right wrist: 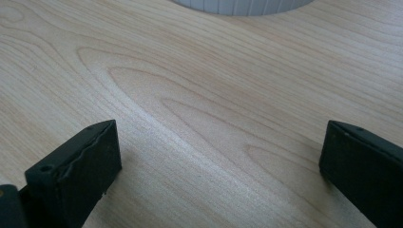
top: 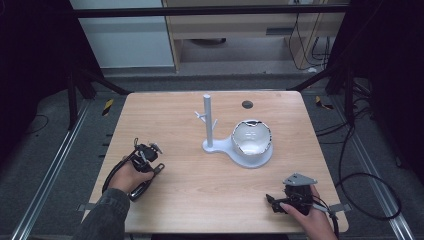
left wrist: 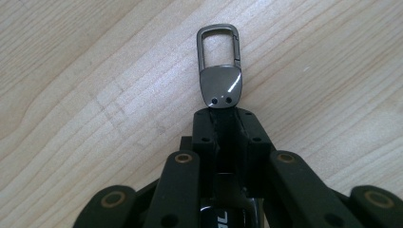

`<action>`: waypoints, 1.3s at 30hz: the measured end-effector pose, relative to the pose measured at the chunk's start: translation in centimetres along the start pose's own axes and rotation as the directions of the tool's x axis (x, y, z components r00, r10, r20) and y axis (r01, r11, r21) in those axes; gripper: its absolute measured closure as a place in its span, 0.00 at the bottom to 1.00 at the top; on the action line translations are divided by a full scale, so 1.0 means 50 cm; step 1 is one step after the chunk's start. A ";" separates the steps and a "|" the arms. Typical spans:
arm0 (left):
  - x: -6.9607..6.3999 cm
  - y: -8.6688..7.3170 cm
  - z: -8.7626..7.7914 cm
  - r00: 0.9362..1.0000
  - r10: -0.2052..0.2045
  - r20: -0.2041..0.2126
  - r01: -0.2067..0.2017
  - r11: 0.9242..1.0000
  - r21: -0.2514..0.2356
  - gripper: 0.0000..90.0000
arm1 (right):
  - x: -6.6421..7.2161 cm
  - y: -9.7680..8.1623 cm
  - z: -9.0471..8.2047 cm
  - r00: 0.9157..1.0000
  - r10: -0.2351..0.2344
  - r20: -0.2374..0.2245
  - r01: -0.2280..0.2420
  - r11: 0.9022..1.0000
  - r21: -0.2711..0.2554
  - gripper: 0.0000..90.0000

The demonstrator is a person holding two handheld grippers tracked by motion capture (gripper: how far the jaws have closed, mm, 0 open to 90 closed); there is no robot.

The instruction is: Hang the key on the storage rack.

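A small grey metal clasp [left wrist: 219, 66], a carabiner-style clip with a spring gate, lies on the wooden counter [left wrist: 95, 71] on the person's left. The left tool [left wrist: 227, 121] pinches its solid end, jaws pressed nearly together, while the loop points away along the wood. In the high view the left tool [top: 152, 148] sits well left of a white stand [top: 207, 122] with short pegs, whose base carries a white bowl [top: 251, 137].

The step in hand looks like the pick-up: the clip is gripped but not yet off the counter. The next move probably calls for a lift and a carry toward the pegs, keeping the loop free to hook.

The right tool [right wrist: 216, 156] rests near the front edge with its jaws spread wide over bare wood. The left gripper view gives the clip's shape and grip; the high view gives the stand.
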State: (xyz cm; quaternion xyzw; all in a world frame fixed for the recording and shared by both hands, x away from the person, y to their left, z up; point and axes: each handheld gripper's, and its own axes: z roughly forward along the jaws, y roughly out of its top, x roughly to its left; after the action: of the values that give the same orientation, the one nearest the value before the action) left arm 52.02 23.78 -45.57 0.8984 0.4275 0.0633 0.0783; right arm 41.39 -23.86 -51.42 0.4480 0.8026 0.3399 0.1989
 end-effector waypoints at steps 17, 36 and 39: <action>-0.007 -0.061 -0.053 0.999 -0.023 0.023 0.028 0.972 -0.235 0.89 | 0.000 0.000 0.000 1.000 -0.001 0.000 0.001 1.000 0.000 0.00; -0.039 -0.095 -0.110 0.999 -0.006 0.037 0.025 0.849 -0.527 0.89 | 0.002 0.001 0.000 1.000 0.013 -0.003 -0.013 1.000 0.003 0.00; -0.047 -0.096 -0.118 0.999 -0.012 0.033 0.029 0.814 -0.580 0.89 | 0.002 0.001 0.000 1.000 0.014 -0.004 -0.014 1.000 0.003 0.00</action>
State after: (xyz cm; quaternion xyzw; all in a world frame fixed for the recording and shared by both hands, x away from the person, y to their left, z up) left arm 45.83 25.44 -40.85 0.8279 0.3965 0.1771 0.3549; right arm 41.37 -23.77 -51.37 0.4532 0.8003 0.3411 0.1944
